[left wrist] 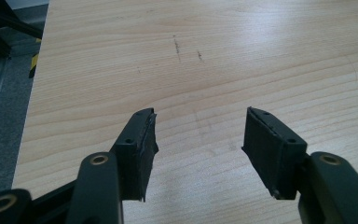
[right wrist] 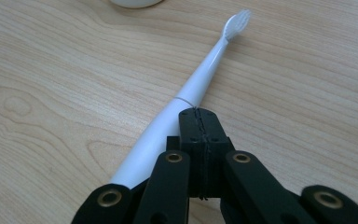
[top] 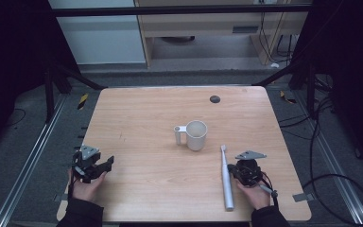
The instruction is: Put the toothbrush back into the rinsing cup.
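A white mug [top: 196,135] stands upright near the middle of the light wooden table [top: 151,118], its handle [top: 179,134] turned toward the left side of the high view. A white electric toothbrush [top: 226,176] lies flat on the table nearer the person than the mug and off to its right, with the bristle head [right wrist: 238,23] pointing toward the mug and the thick handle end toward the table's near edge. In the right gripper view the mug's base [right wrist: 135,3] shows just past the bristles.

The right gripper [top: 240,171], held in the person's right hand [top: 254,193], sits just beside the toothbrush on the side away from the mug's handle; its jaws are pressed together with nothing between them, hovering over the toothbrush body.

The left gripper [top: 108,163], in the left hand [top: 87,188], rests well to the left of the mug, near the table's left edge, jaws spread apart over bare wood.

A small dark round spot [top: 214,99] lies beyond the mug, near the far edge.
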### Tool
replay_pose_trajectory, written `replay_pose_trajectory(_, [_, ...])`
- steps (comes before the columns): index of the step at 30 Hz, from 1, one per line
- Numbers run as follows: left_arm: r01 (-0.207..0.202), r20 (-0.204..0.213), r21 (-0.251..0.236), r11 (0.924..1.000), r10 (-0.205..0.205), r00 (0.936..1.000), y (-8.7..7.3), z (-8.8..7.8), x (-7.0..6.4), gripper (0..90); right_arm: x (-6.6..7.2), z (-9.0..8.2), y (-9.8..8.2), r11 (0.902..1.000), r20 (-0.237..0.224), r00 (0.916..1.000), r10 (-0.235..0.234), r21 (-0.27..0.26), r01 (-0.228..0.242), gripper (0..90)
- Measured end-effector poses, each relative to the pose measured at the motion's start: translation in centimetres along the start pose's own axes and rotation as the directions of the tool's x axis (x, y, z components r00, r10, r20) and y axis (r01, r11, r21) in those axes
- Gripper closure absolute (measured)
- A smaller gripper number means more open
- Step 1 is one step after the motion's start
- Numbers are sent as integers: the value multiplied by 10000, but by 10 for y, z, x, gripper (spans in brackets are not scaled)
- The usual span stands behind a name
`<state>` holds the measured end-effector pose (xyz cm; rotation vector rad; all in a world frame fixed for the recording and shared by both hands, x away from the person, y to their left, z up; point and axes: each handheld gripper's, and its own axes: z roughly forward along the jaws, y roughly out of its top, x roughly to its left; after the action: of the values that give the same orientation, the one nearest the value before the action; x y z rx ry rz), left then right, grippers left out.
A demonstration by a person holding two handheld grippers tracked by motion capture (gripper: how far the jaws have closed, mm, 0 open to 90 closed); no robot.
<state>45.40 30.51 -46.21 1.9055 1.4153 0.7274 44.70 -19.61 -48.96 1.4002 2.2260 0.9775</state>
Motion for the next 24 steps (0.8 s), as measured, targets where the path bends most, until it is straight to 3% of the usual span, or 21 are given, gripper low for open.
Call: replay_pose_trajectory(24, [-28,-8,0,10000,28,10000,0,0,0,429,3,11,7,9996,-138,9998,-134,264,137,900])
